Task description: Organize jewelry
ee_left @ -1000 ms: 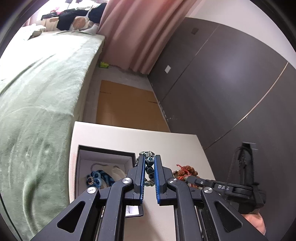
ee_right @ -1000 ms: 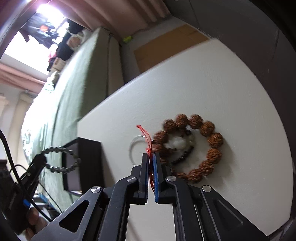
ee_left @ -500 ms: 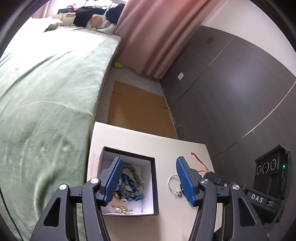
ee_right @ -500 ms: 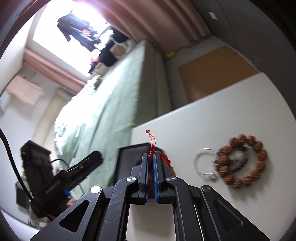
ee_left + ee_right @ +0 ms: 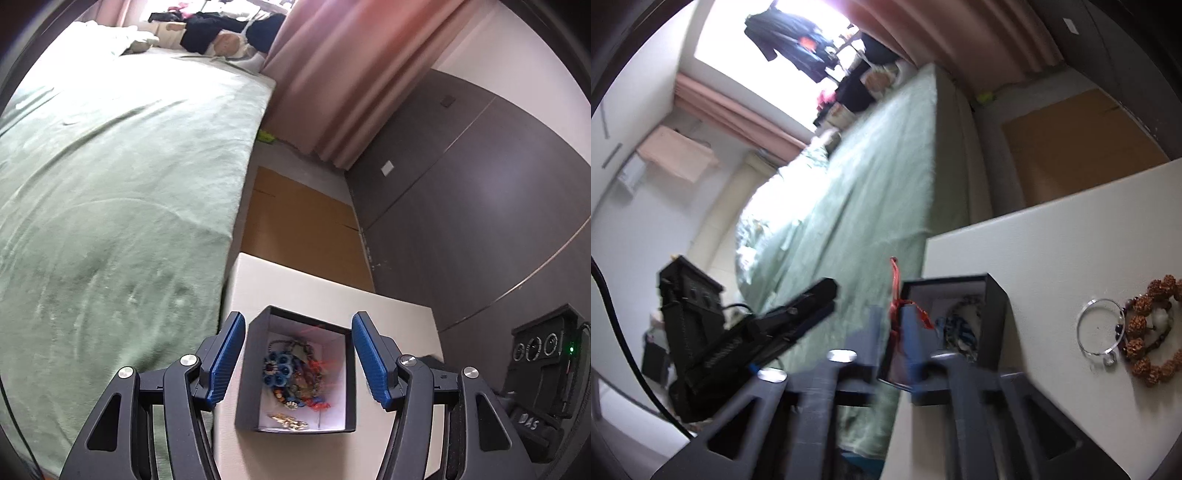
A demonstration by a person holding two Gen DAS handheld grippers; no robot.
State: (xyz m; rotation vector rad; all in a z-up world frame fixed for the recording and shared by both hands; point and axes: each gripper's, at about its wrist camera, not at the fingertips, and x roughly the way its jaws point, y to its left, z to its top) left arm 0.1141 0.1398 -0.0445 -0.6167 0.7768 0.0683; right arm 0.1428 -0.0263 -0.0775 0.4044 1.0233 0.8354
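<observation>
The white surface stood beside the green bed, and the black box near the surface's bed-side edge was the landmark for everything else. Several pieces already lay inside the box: a blue beaded piece, a tangle of coloured beads and chain around it, and a small gold piece at the near wall. That part of the sorting looked done.

Well to the right of the box, a brown bead bracelet and a clear ring bangle lay touching each other on the surface, not yet put away; other small pieces among them were too tangled to name.

The left hand-held gripper hung over the box, its jaws apart on either side of it and holding nothing.

The right hand-held gripper, blurred, had just been opening at the box's left wall, with a red cord between its jaws; whether the cord was yet free I could not tell.
</observation>
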